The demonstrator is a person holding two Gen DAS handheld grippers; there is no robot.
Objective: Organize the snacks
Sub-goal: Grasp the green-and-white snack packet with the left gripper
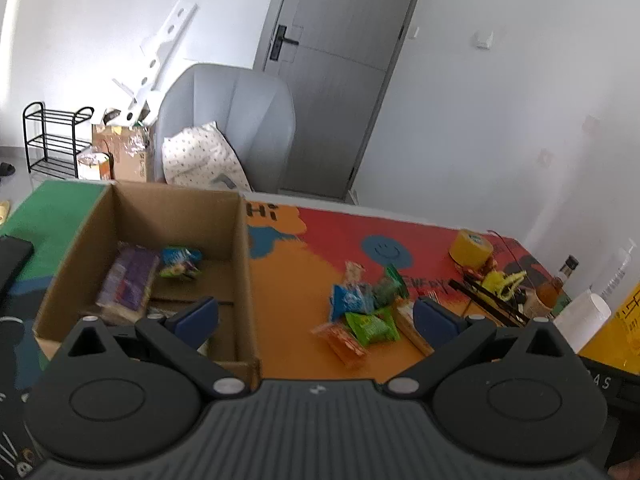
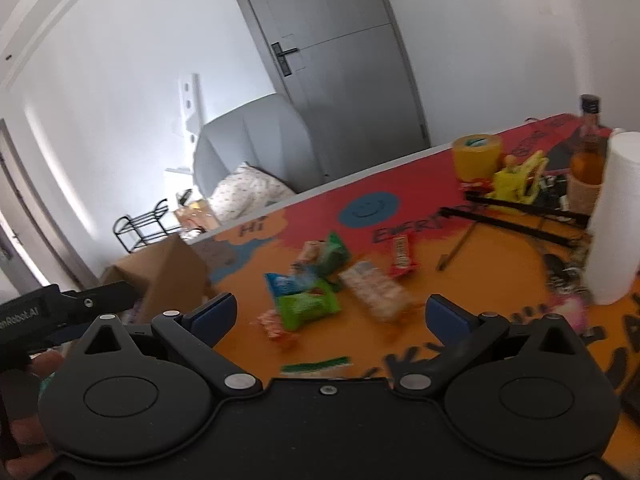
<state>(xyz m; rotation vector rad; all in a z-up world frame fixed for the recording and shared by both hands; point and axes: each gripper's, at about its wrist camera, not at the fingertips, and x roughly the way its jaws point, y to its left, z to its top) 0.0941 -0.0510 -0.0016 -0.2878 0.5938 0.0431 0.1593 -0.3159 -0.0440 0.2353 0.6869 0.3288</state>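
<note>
My left gripper (image 1: 316, 316) hangs above the table (image 1: 288, 280) w/ both blue pads wide apart; nothing between them. One pad sits over the cardboard box (image 1: 240, 264), the other over the snack pile; the box stands on the table at my left, open top. Inside it: a purple pack (image 1: 128, 280) lying flat along the left wall, and a small blue-and-green bag (image 1: 180, 262) just beside it toward the back; whether they touch, can't tell, pic is blurry.

My right gripper (image 2: 330, 314) is also spread wide, empty, hovering over the pile. Loose snacks lie on the orange part of the table, right of the box: green bag (image 2: 306, 306) nearest me, blue bag (image 2: 286, 282) touching it at the back, orange-red pack (image 2: 272, 322) at its left edge, pale long pack (image 2: 376, 286) just to its right, dark green bag (image 2: 334, 256) farther back, red bar (image 2: 402, 258) a bit apart to the right.

Farther right: yellow tape roll (image 2: 476, 156); brown bottle (image 2: 588, 152); white paper roll (image 2: 616, 220) upright near the table's edge. Grey chair (image 1: 232, 120) w/ a dotted pillow (image 1: 200, 156) stands behind the table; grey door (image 1: 340, 60) beyond.
</note>
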